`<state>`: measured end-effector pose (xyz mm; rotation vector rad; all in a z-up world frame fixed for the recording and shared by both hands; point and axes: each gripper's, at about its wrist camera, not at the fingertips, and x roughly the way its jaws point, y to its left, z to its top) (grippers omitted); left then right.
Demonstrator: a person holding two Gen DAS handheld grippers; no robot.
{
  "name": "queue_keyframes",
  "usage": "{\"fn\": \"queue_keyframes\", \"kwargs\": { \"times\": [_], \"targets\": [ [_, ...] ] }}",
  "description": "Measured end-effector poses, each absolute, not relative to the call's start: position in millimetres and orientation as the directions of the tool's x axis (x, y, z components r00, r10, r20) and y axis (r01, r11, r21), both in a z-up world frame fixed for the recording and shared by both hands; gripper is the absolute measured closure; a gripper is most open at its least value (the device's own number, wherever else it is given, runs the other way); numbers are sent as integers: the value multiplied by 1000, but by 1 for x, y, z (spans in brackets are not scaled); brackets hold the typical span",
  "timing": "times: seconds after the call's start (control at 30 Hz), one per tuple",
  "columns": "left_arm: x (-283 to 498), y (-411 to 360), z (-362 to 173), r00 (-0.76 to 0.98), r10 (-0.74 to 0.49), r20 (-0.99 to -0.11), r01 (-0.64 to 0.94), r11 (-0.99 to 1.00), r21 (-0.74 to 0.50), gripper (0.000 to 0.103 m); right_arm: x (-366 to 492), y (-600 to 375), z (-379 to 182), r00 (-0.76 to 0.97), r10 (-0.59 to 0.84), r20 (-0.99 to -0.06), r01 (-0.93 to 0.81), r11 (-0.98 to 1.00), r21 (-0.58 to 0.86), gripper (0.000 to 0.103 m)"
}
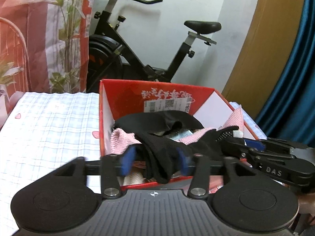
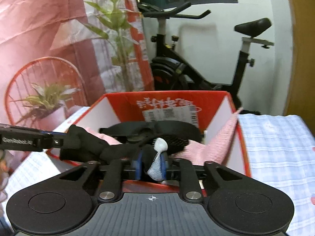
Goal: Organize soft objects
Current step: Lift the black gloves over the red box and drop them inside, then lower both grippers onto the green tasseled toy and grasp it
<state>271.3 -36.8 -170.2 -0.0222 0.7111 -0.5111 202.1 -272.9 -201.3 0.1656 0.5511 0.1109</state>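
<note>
Spreading across the surface, checked cloth (image 1: 49, 122): blue-and-white, under everything, seen on both sides of the box.
Exercise bike (image 1: 149, 45): black, behind the box against the white wall.
Red box (image 1: 157, 96): open cardboard, standing on the cloth, holding a heap of soft things; a pink towel (image 2: 212, 147) drapes over its right wall.
Black sock (image 1: 159, 153): lies over the heap at the near edge of the box, its end hanging down between the left tongs' blue pads.
Left gripper (image 1: 156, 160): jaws spread, pads standing clear either side of the black sock, not pressing it.
Right gripper (image 2: 150, 164): jaws narrowly parted with a black and grey-white sock (image 2: 157, 167) between the blue pads; whether they pinch it I cannot tell.
</note>
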Motion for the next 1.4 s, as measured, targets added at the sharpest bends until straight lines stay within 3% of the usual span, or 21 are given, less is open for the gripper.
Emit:
{"fn": "queue_keyframes", "kwargs": {
  "times": [0.2, 0.63, 1.03, 1.17, 1.4],
  "targets": [
    [273, -13, -164, 672, -431, -602, 386, 898, -212, 38, 186, -271, -198, 864, 108, -492, -29, 986, 165, 63],
    [249, 50, -175, 689, -410, -597, 310, 912, -269, 40, 145, -248, -196, 889, 153, -432, -78, 979, 189, 63],
    [250, 52, -252, 530, -487, -694, 296, 873, -387, 54, 150, -209, -236, 794, 233, -561, -157, 971, 181, 62],
    [253, 48, -266, 484, -559, -673, 303, 829, -470, 61, 149, -197, -252, 753, 260, -605, -188, 965, 181, 60],
    [248, 28, -271, 448, -599, -664, 334, 801, -497, 63, 146, -182, -267, 694, 312, -649, -252, 950, 186, 53]
  ]
}}
